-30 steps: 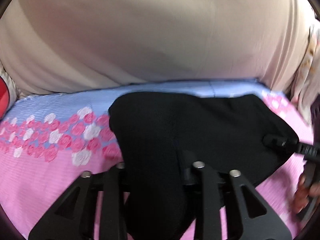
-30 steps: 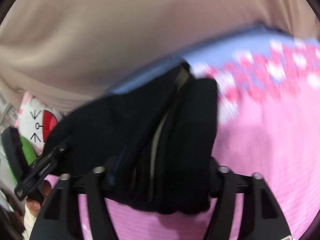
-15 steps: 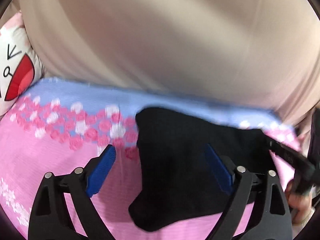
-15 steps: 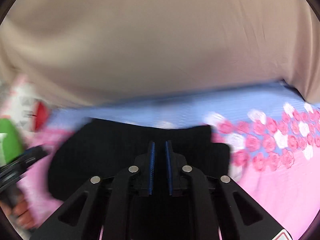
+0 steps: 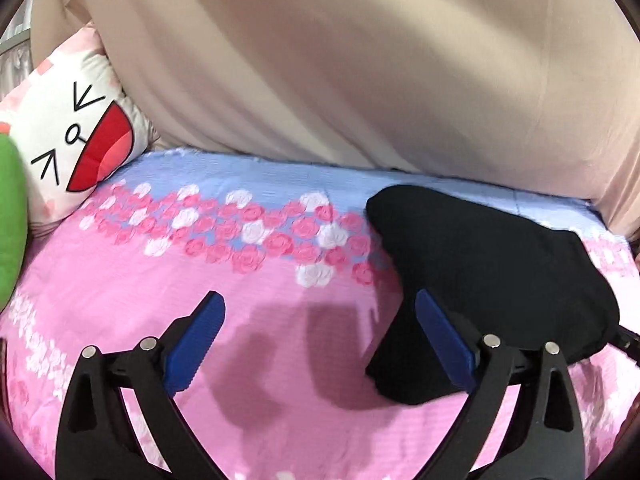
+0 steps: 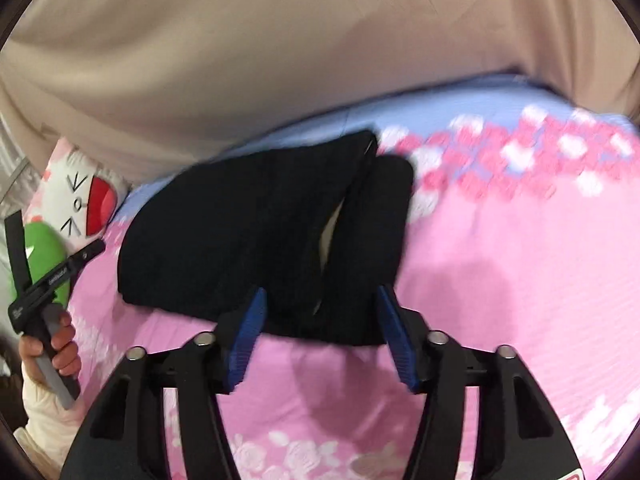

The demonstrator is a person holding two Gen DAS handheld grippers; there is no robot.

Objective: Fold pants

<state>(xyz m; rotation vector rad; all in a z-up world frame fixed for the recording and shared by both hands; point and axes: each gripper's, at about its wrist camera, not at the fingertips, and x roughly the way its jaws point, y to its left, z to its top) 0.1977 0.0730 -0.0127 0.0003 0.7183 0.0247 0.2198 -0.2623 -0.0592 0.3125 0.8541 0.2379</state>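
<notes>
The black pants lie folded in a thick bundle on the pink flowered bedsheet. My left gripper stands wide, its jaws still opening, with only sheet between the blue pads. Its right finger overlaps the bundle's near left corner. In the right wrist view the pants show an open fold on their right side. My right gripper is opening over the bundle's near edge. Its pads stand apart from the cloth.
A white pillow with a cartoon face and a green plush lie at the left end of the bed. A beige cloth hangs along the far side. A hand grips a handle at the left edge.
My left gripper let go of the pants, opened wide and drew off to the left. My right gripper left the bundle, shut empty, then opened again. The pants now rest on the sheet.
</notes>
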